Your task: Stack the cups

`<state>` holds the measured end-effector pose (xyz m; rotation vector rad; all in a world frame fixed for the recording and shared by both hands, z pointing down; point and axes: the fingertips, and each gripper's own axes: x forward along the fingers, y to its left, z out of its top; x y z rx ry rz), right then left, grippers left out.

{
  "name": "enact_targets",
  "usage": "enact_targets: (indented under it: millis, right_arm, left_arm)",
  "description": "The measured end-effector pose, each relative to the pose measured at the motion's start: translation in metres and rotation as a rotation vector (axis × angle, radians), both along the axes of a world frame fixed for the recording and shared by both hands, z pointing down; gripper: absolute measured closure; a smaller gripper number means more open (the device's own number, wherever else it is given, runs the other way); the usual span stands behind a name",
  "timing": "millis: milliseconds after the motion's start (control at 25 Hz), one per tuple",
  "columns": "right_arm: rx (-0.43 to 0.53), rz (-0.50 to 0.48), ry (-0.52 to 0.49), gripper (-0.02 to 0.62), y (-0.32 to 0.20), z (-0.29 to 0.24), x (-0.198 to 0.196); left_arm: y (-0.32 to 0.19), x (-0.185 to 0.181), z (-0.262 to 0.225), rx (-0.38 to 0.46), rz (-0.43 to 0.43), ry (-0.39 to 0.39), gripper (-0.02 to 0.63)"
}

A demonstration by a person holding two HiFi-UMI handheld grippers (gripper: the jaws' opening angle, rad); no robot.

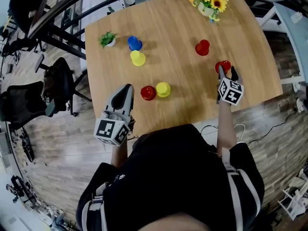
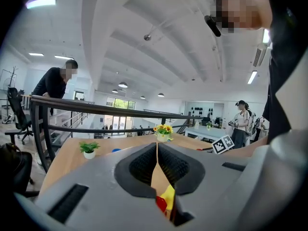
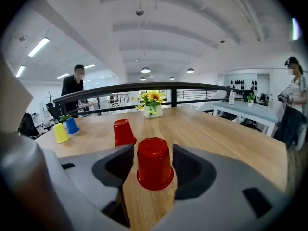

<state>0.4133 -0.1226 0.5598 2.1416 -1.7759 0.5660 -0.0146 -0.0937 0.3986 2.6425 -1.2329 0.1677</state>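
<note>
Head view looked steeply down on a wooden table (image 1: pixel 178 28), with a black office chair (image 1: pixel 57 78) on the floor off its left edge. At the table's far left stood a small potted plant (image 1: pixel 108 39), then a blue cup (image 1: pixel 134 43) with a yellow cup (image 1: pixel 138 58) just in front of it. Nearer the person, the left gripper (image 1: pixel 128 87) hovered over the front edge. Left gripper view showed its jaws pressed together with nothing between them. Through the gap under them peeped a front red cup (image 2: pixel 161 204) and a front yellow cup (image 2: pixel 169 195). On the table these two (image 1: pixel 148 93) (image 1: pixel 163 89) sat side by side, touching or nearly so, just right of the left gripper's tip. Further right a lone red cup (image 1: pixel 202 47) stood mid-table, well apart from the rest, and a vase of sunflowers (image 1: pixel 209 1) stood at the far edge. Rightmost, the right gripper (image 1: pixel 227 73) lay low over the table by an end red cup (image 1: pixel 223 66). Right gripper view showed this end red cup (image 3: pixel 154 162) upside down on the wood between the spread jaws, with a sliver of space on each side, so the claw was released, not clamped. Beyond it stood the lone red cup (image 3: pixel 124 132), also upside down
</note>
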Motion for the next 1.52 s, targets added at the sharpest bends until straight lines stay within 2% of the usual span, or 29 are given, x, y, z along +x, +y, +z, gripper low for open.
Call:
enact_targets:
  millis: [80,360,720,960,1200,1520]
  right_arm:
    - [0.000,-0.002,-0.002,0.379,0.000,0.000,0.003]
    - [0.023,-0.053,0.007,0.385,0.005,-0.013,-0.015]
    - [0.071,-0.280,-0.013,0.385,0.012,-0.030,-0.110]
    - [0.038,-0.439,-0.031,0.385,0.025,-0.021,-0.175]
    - [0.000,-0.534,-0.033,0.385,0.036,-0.011,-0.212]
    - [-0.031,-0.633,-0.013,0.385,0.043,-0.001,-0.241]
  left_arm:
    - [-0.003,-0.002,-0.003,0.009,-0.015,-0.002,0.588]
    - [-0.007,-0.009,-0.005,0.012,-0.038,0.010,0.588]
    - [-0.007,-0.023,0.000,0.001,-0.050,0.026,0.588]
    - [-0.005,-0.025,0.001,0.003,-0.043,0.036,0.589]
    - [-0.002,-0.031,-0.001,0.003,-0.050,0.040,0.588]
    - [0.002,-0.035,0.002,-0.002,-0.060,0.042,0.588]
